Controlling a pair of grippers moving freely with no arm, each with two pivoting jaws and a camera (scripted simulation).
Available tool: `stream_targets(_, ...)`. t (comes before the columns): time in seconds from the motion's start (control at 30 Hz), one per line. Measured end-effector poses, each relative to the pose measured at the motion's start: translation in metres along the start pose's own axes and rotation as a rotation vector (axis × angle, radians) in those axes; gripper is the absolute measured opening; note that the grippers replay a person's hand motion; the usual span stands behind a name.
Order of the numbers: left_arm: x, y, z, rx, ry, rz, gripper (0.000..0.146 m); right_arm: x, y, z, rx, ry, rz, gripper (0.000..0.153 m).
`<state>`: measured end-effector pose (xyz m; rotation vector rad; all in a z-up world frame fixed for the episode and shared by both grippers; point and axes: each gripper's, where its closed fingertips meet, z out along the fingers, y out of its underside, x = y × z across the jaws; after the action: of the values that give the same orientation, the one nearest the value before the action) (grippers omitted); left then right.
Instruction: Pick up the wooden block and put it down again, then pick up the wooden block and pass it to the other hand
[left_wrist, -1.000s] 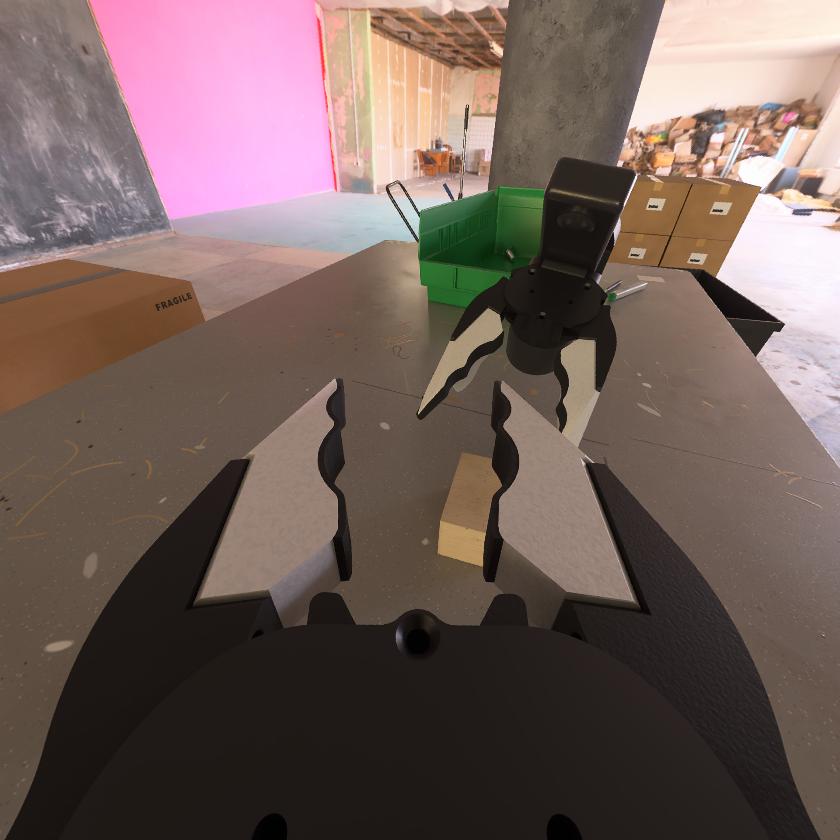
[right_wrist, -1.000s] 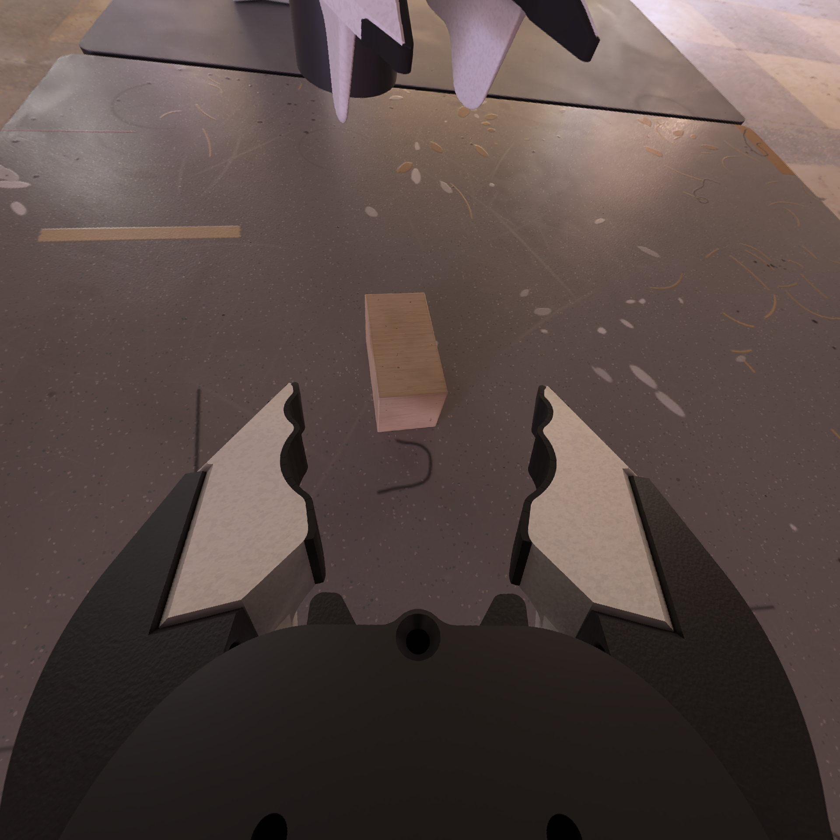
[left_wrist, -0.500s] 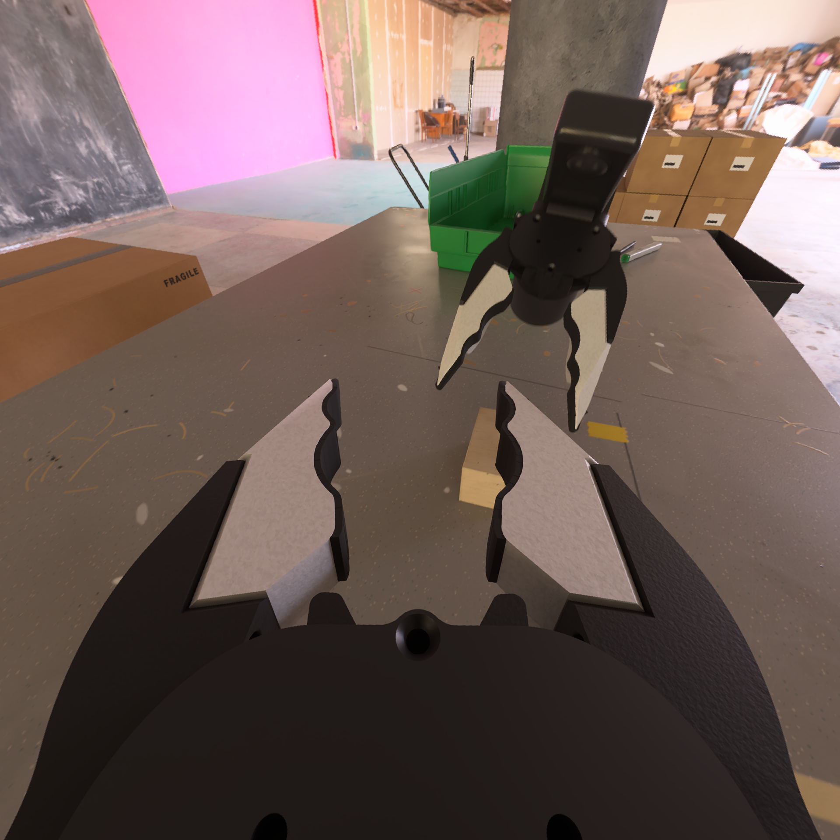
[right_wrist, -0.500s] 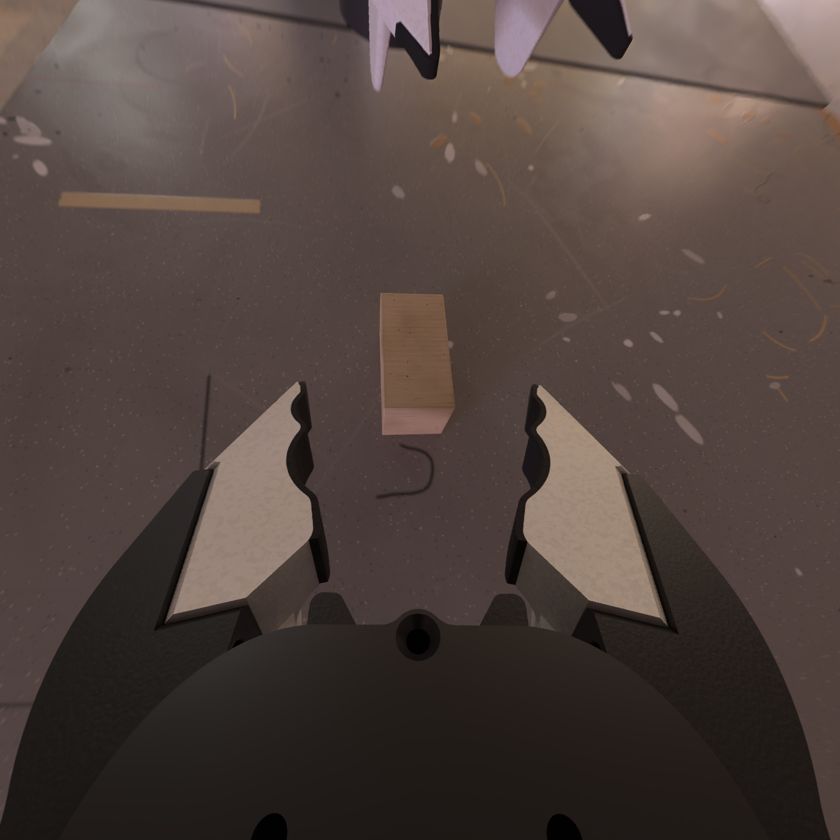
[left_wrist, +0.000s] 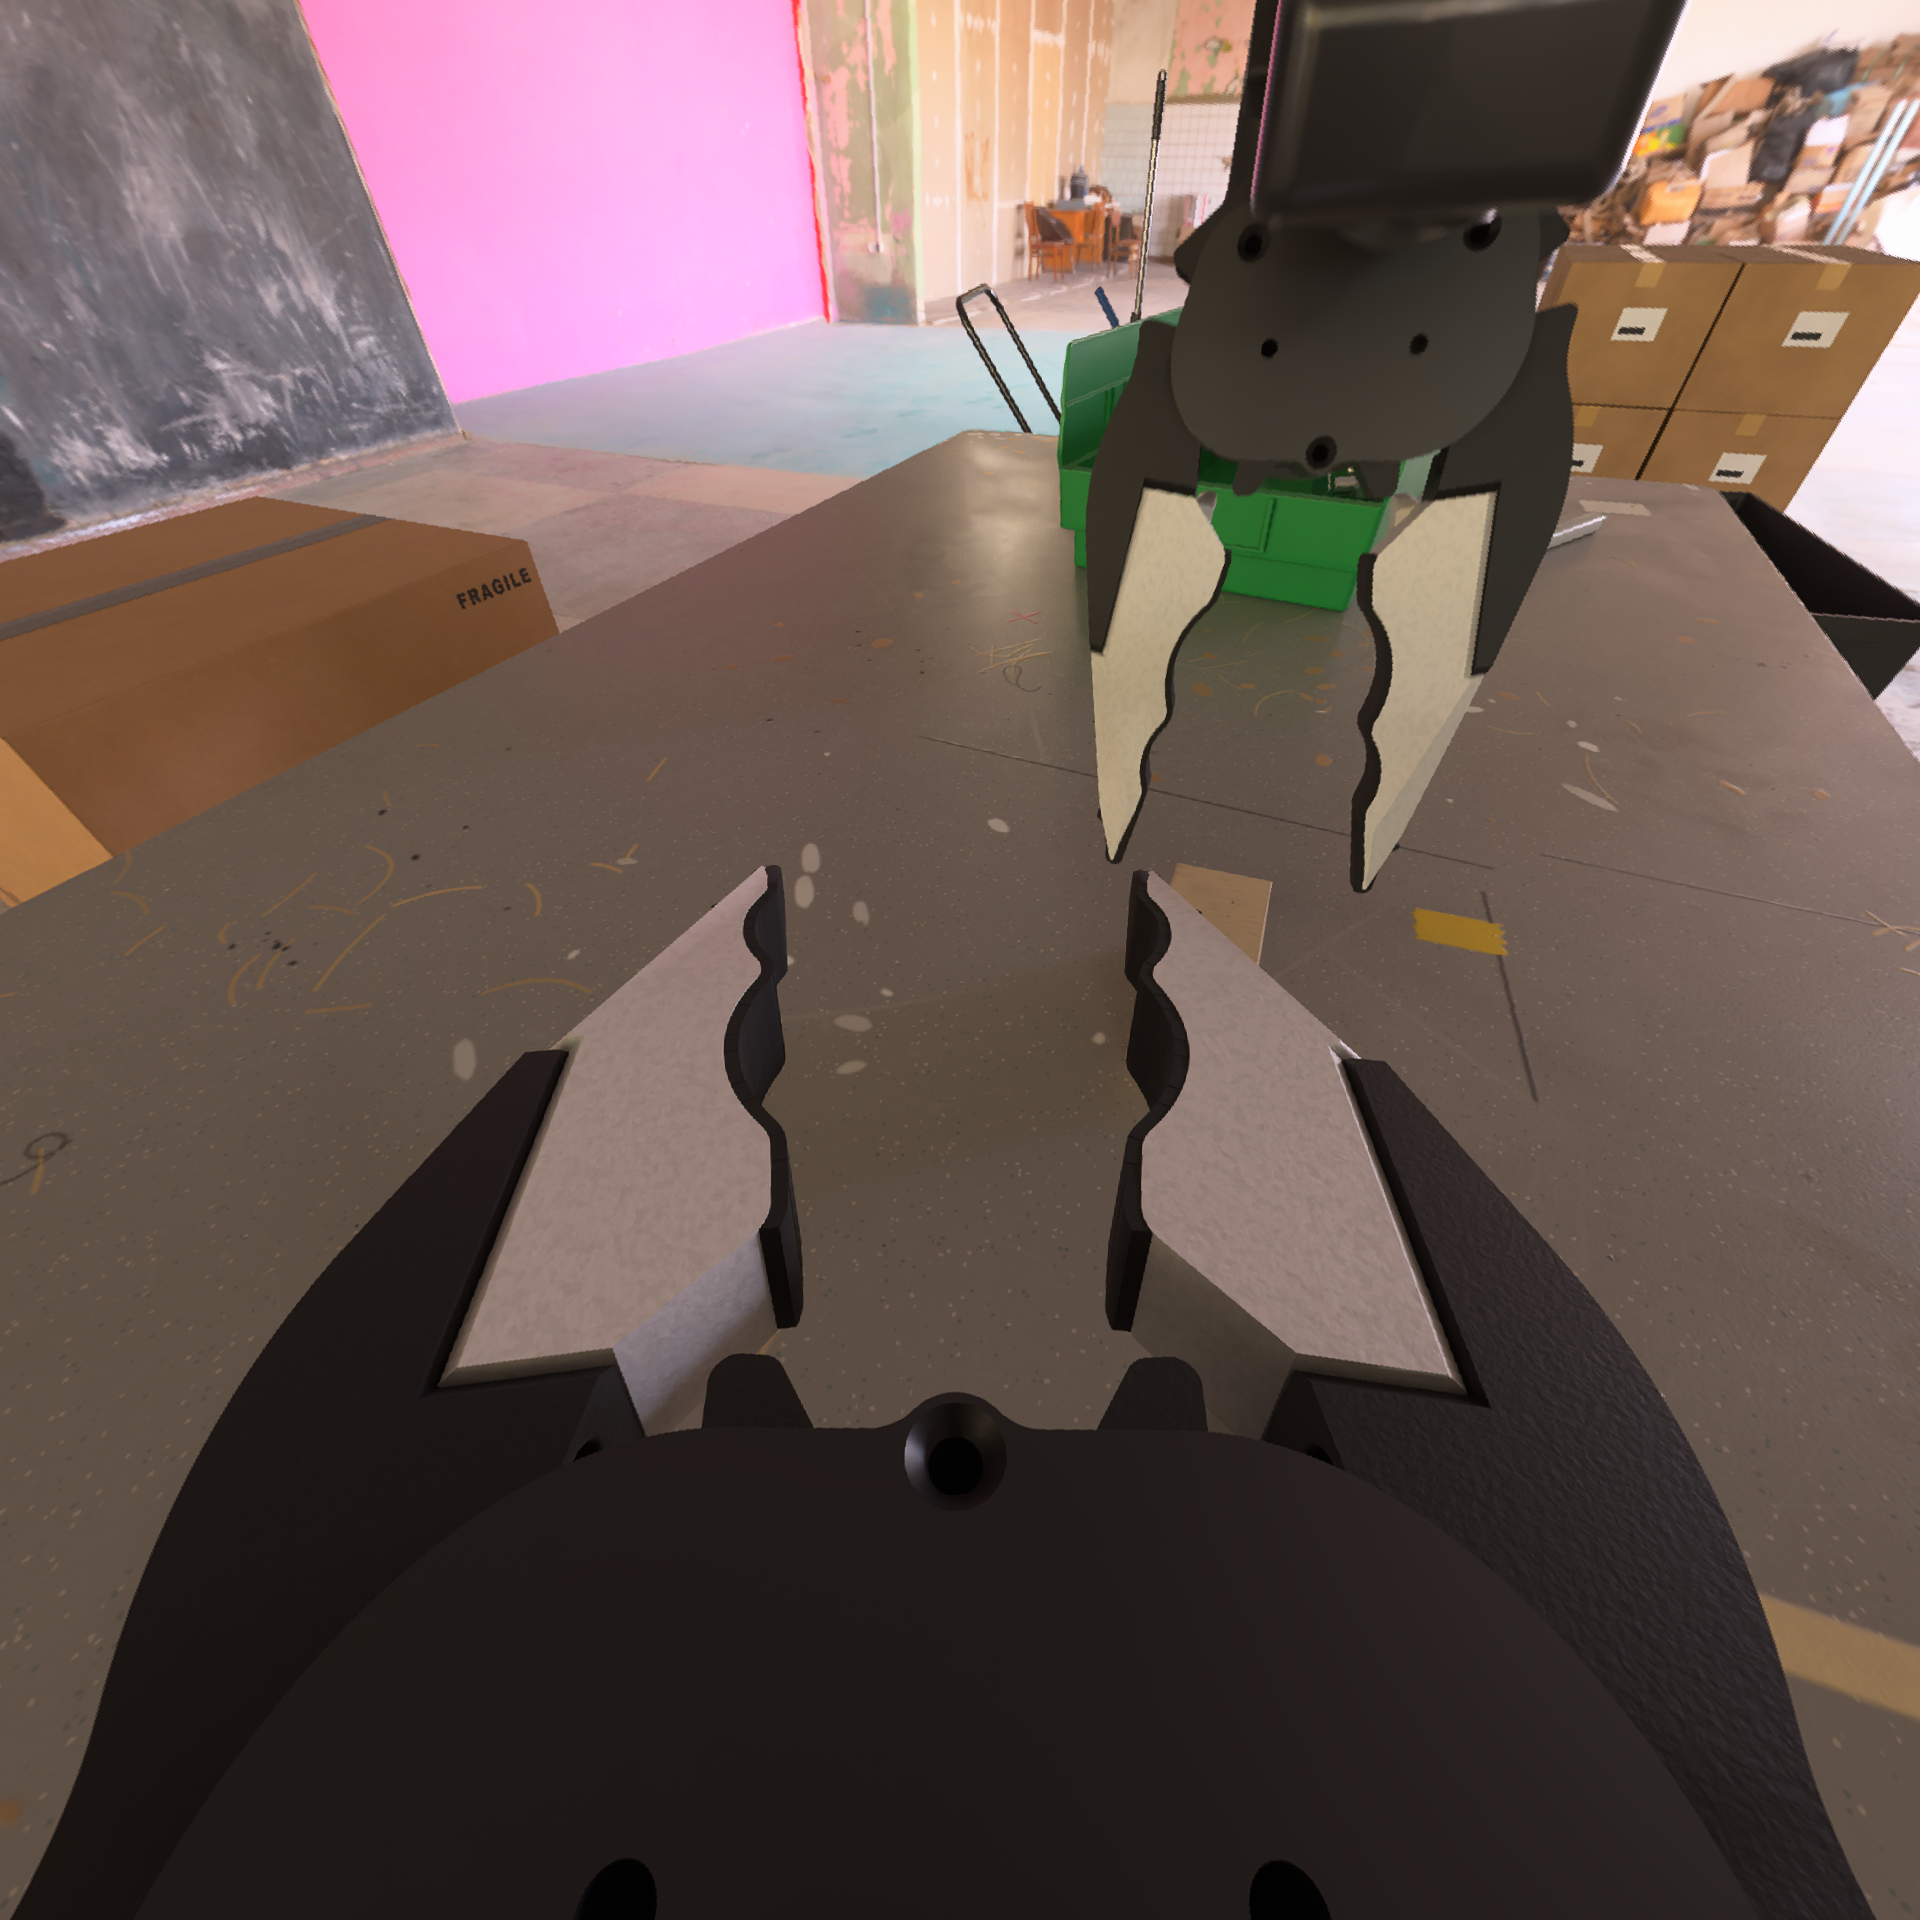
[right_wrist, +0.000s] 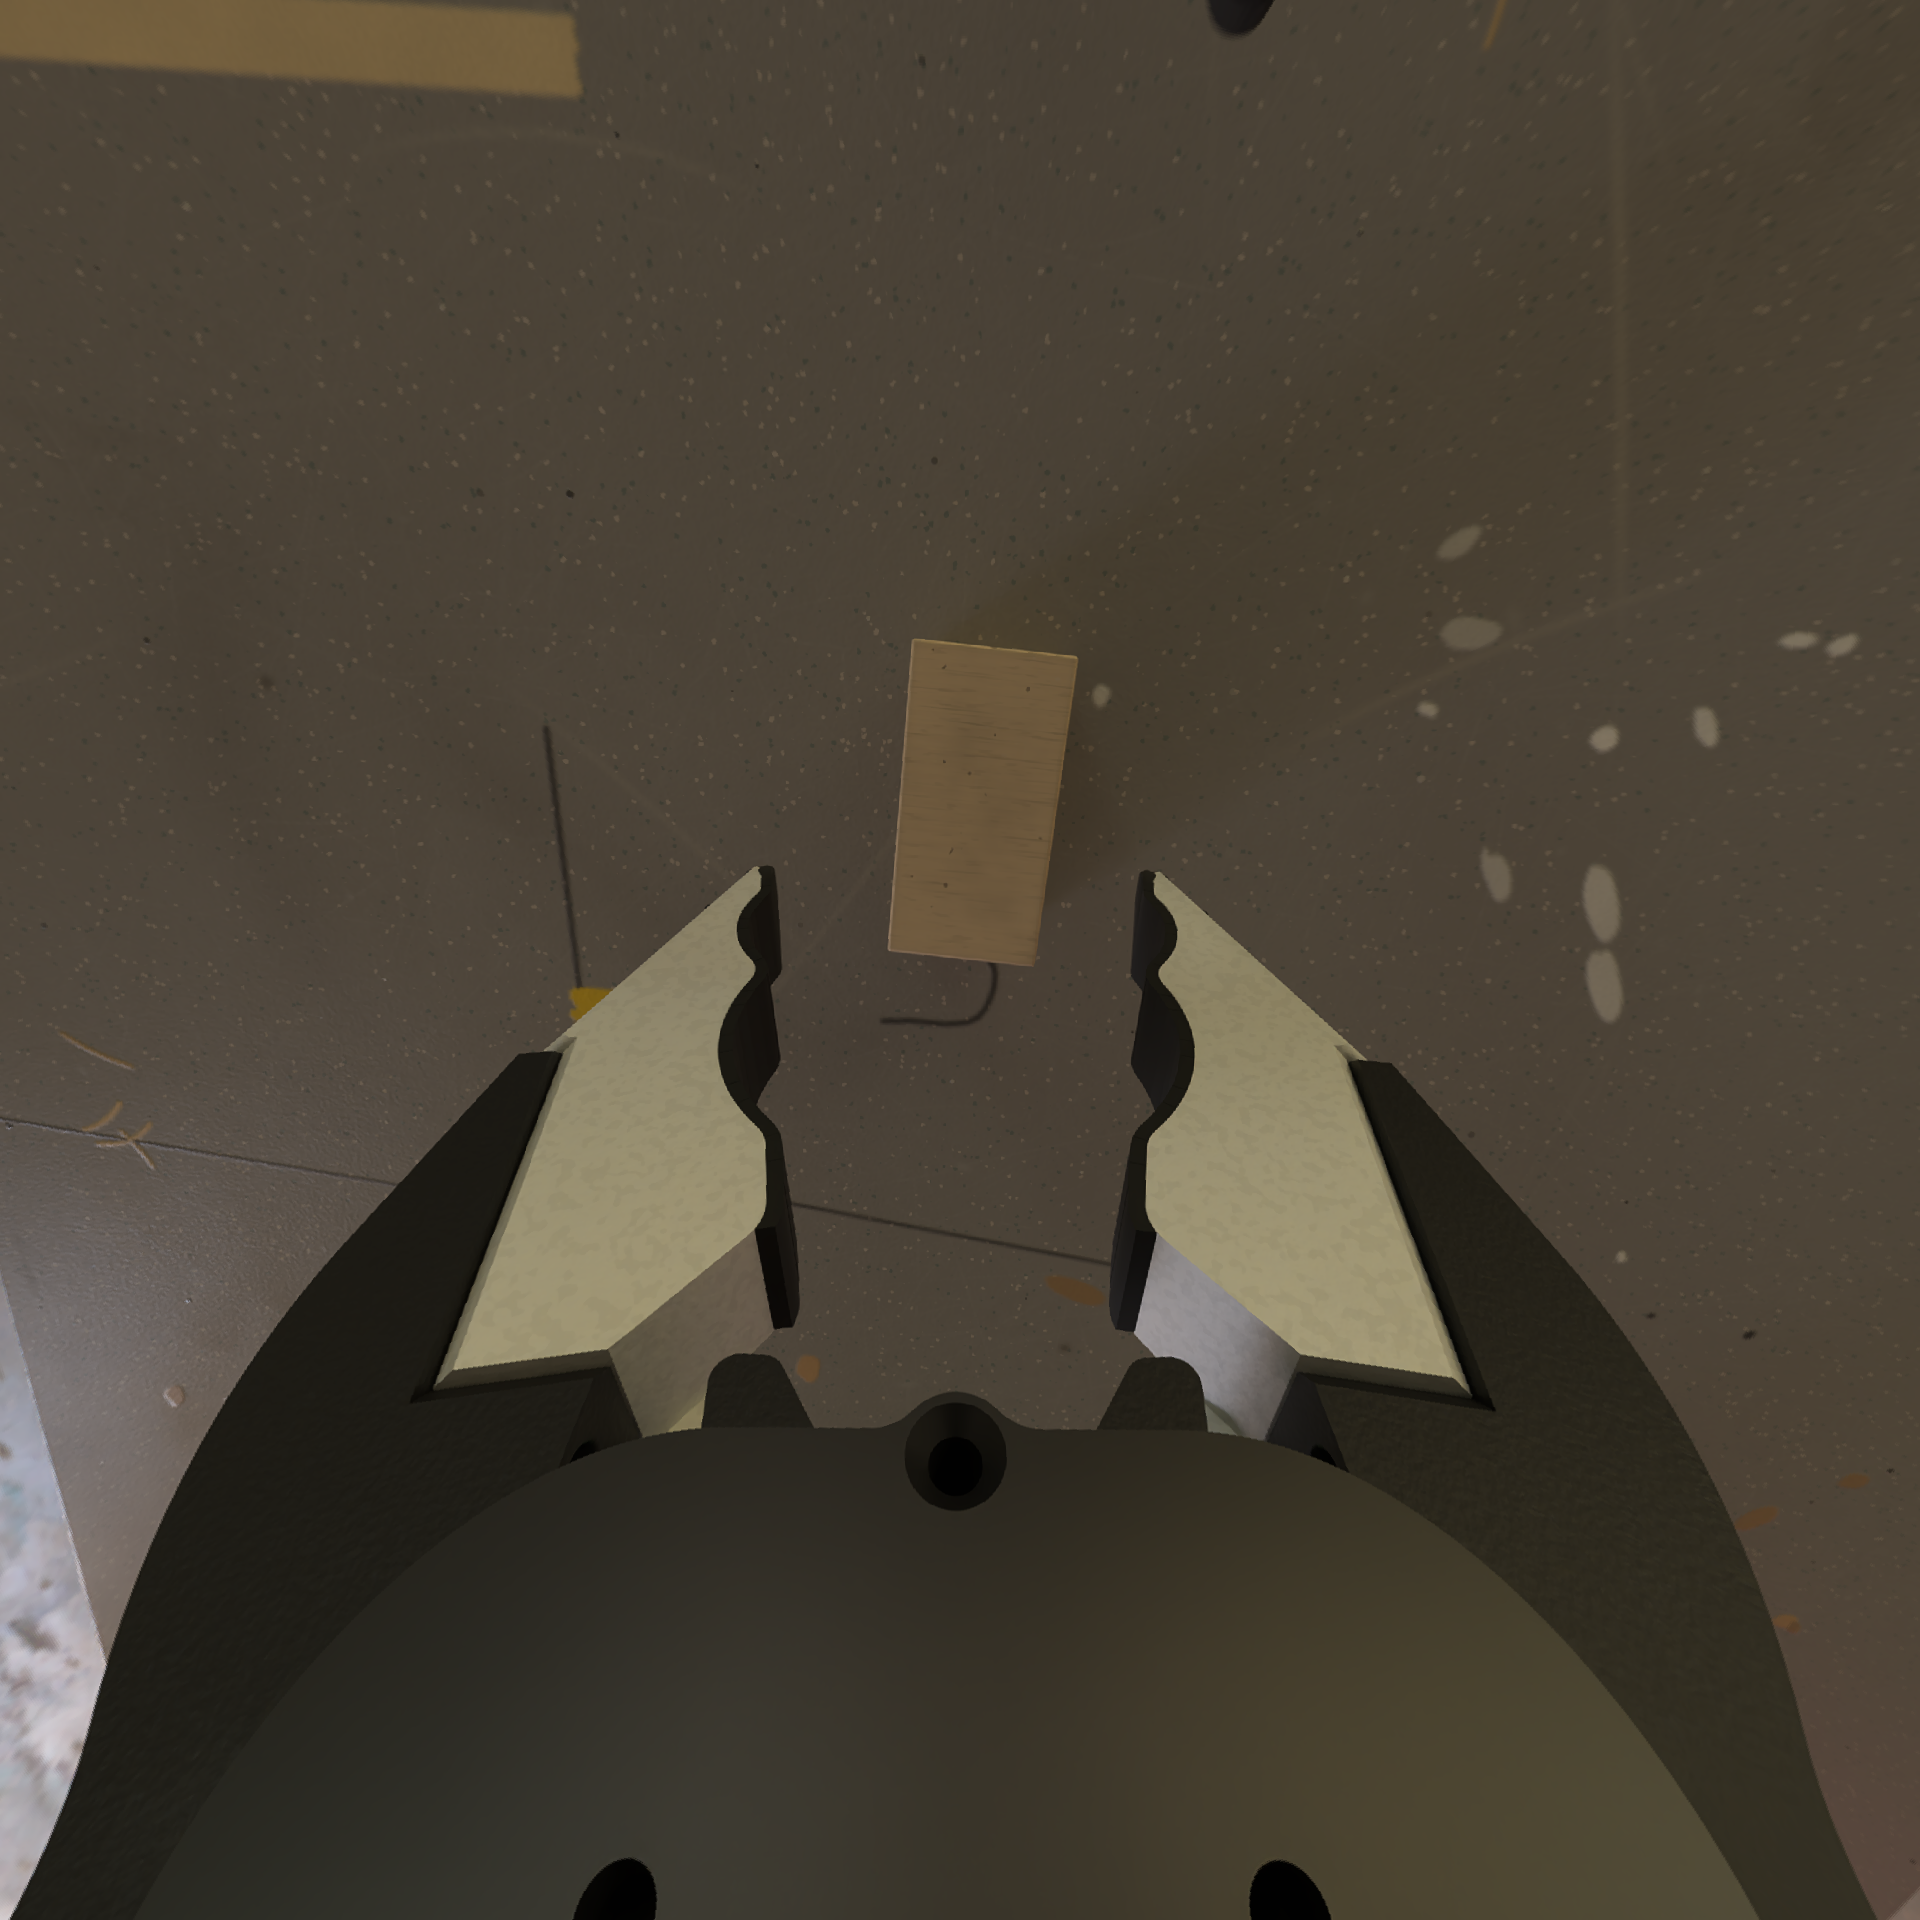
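The wooden block lies flat on the grey table, a pale rectangular piece. In the right wrist view it sits straight below, just beyond my right gripper, which is open, empty and points down at it. In the left wrist view the block is mostly hidden behind my own right finger; the right gripper hangs above it, jaws apart. My left gripper is open and empty, short of the block and left of it.
A green bin stands at the table's far end behind the right gripper. A brown cardboard box sits off the left edge, and stacked boxes at the far right. A yellow tape mark lies right of the block.
The right gripper has tilted to point straight down over the block and come closer to it, narrowing its jaws somewhat. The left gripper has drawn back from the block. The block has not moved.
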<state>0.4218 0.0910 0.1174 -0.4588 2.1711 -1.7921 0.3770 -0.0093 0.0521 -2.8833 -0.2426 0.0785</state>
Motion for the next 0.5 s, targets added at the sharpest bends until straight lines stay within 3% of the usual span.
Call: stream_targets(0.5,0.000,0.001,-0.001,-0.014,0.000,0.006,0.065,0.002,0.000,0.024,-0.075,-0.066,0.093,0.041)
